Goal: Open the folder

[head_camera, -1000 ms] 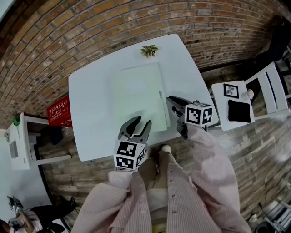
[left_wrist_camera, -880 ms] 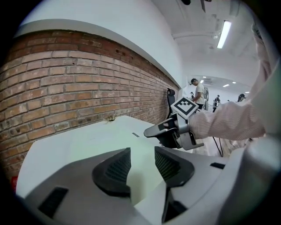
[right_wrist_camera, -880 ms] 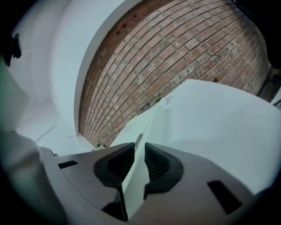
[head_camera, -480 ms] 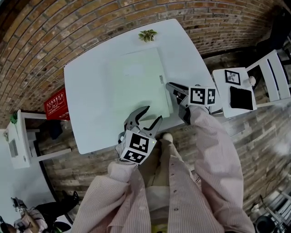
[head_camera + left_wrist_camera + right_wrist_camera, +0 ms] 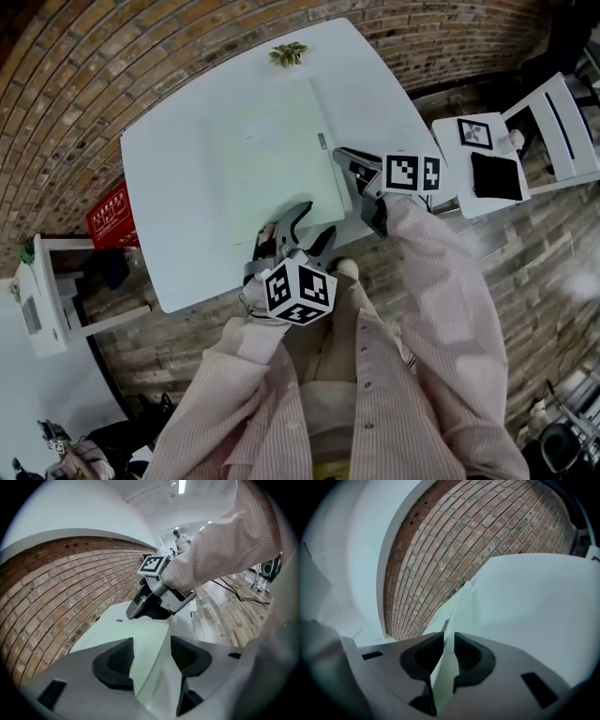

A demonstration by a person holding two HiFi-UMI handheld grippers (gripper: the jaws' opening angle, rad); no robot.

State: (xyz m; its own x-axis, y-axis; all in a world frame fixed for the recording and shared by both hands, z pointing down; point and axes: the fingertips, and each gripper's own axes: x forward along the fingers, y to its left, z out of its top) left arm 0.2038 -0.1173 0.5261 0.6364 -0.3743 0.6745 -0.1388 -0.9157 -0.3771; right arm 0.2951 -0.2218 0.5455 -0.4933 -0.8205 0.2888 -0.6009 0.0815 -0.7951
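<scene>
Pale green folder [image 5: 272, 150] is pinched at its edge between the right gripper [image 5: 449, 641] jaws. The left gripper [image 5: 152, 656] jaws, just opened wide, seem to straddle its corner loosely.

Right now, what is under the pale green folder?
The flat pale green folder lies on the white table. The tabletop beneath it is covered, so anything hidden there cannot be seen. The right tool pinches the folder's edge.

Place: indoor workroom, office or lab sort | Walls: red brick wall [image 5: 56, 588] ran under a white ceiling with a strip light [image 5: 181, 485] | Floor: wood planks [image 5: 525, 272], cables [image 5: 239, 595] lay across | Furniture: white table [image 5: 169, 206], white chair [image 5: 574, 122], white side table [image 5: 452, 183] | People: one person [image 5: 178, 538] stood far back
</scene>
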